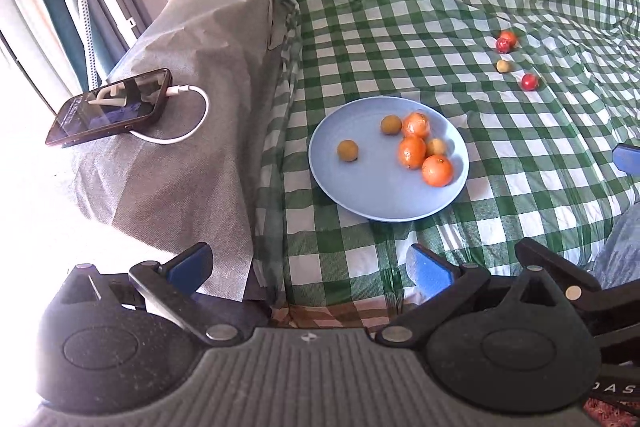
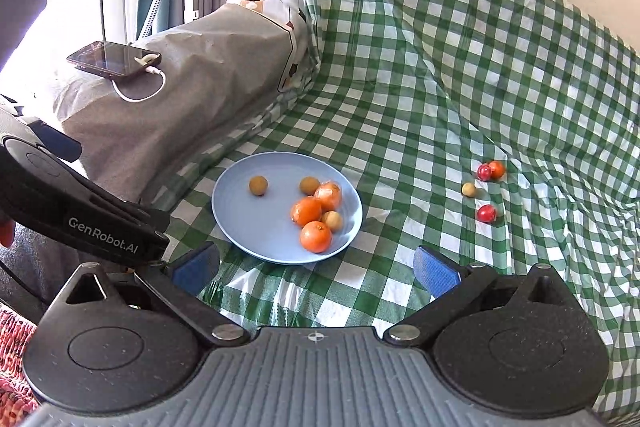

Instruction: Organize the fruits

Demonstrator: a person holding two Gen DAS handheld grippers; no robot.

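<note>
A light blue plate (image 1: 360, 187) (image 2: 256, 227) lies on the green checked cloth. It holds three oranges (image 1: 437, 170) (image 2: 316, 236) and three small brown fruits (image 1: 347, 150) (image 2: 258, 185). Off the plate to the right lie two red fruits (image 1: 529, 81) (image 2: 486, 213), a small orange one (image 2: 497, 169) and a pale one (image 1: 503, 66) (image 2: 469, 189). My left gripper (image 1: 310, 269) is open and empty, near the plate's front edge. My right gripper (image 2: 316, 269) is open and empty, just in front of the plate.
A phone (image 1: 108, 107) (image 2: 114, 61) on a white charging cable rests on a grey covered armrest at the left. The checked cloth (image 1: 460, 7) rises up the backrest behind. The left gripper's body (image 2: 80, 215) shows at the right wrist view's left edge.
</note>
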